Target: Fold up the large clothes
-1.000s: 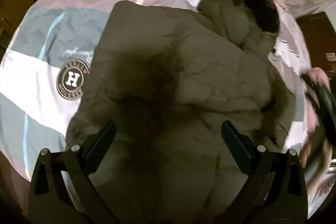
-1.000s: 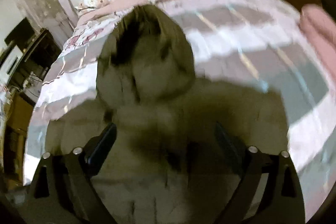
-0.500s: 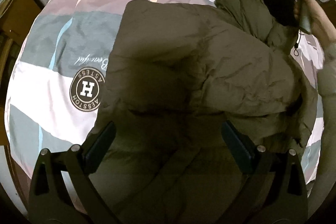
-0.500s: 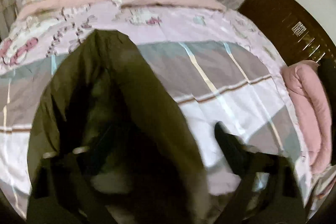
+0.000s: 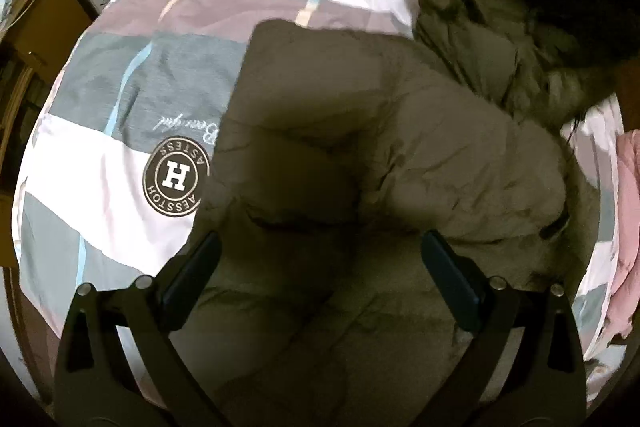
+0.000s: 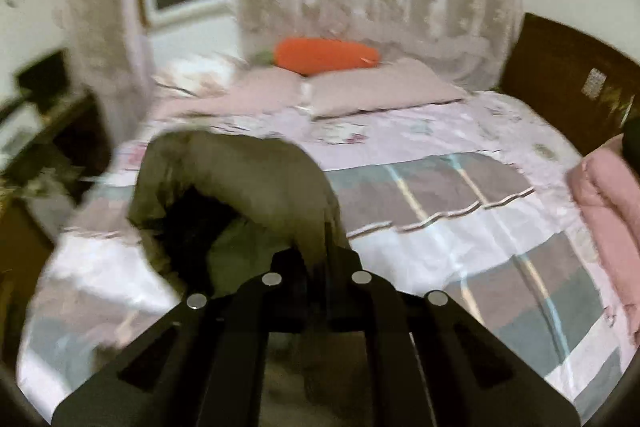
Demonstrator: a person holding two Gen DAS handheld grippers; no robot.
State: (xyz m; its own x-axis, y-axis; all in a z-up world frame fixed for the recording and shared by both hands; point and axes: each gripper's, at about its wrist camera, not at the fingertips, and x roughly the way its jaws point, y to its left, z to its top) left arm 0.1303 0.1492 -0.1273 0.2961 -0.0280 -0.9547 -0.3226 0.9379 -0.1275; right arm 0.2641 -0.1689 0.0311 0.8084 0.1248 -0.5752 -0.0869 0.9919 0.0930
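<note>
An olive-green padded jacket lies on the bed, its fur-edged hood raised at the upper right of the left wrist view. My left gripper is open and empty, hovering over the jacket's lower body. My right gripper is shut on the rim of the hood and holds it lifted off the bed; the dark lining shows underneath. The pads are hidden by the cloth.
The striped duvet with a round "H" logo covers the bed. Pillows and an orange carrot cushion lie at the head. A pink folded blanket lies at the right edge. Dark furniture stands left.
My right gripper went from open over the hood to shut on it and has lifted it up. The left gripper stayed open and shifted a little over the jacket.
</note>
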